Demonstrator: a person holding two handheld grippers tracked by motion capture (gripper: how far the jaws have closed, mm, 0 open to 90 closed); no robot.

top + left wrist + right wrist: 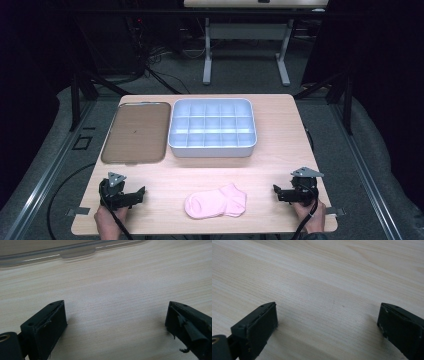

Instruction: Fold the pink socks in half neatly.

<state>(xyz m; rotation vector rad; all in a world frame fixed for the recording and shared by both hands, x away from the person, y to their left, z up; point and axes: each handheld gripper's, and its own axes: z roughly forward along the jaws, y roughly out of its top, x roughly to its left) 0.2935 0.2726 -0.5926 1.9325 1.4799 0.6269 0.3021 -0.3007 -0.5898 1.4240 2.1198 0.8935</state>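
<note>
Pink folded fabric socks [216, 202] lie between both grippers — left gripper [141, 192] and right gripper [276, 191] each well apart from them, jaws wide, nothing held.

The right gripper [327, 320] has two black jaws spread wide apart over a bare, pale wooden table [324, 277], holding nothing between them.

A lab: dark curtains, floor cables [150, 62], framed wooden table [280, 125].
</note>
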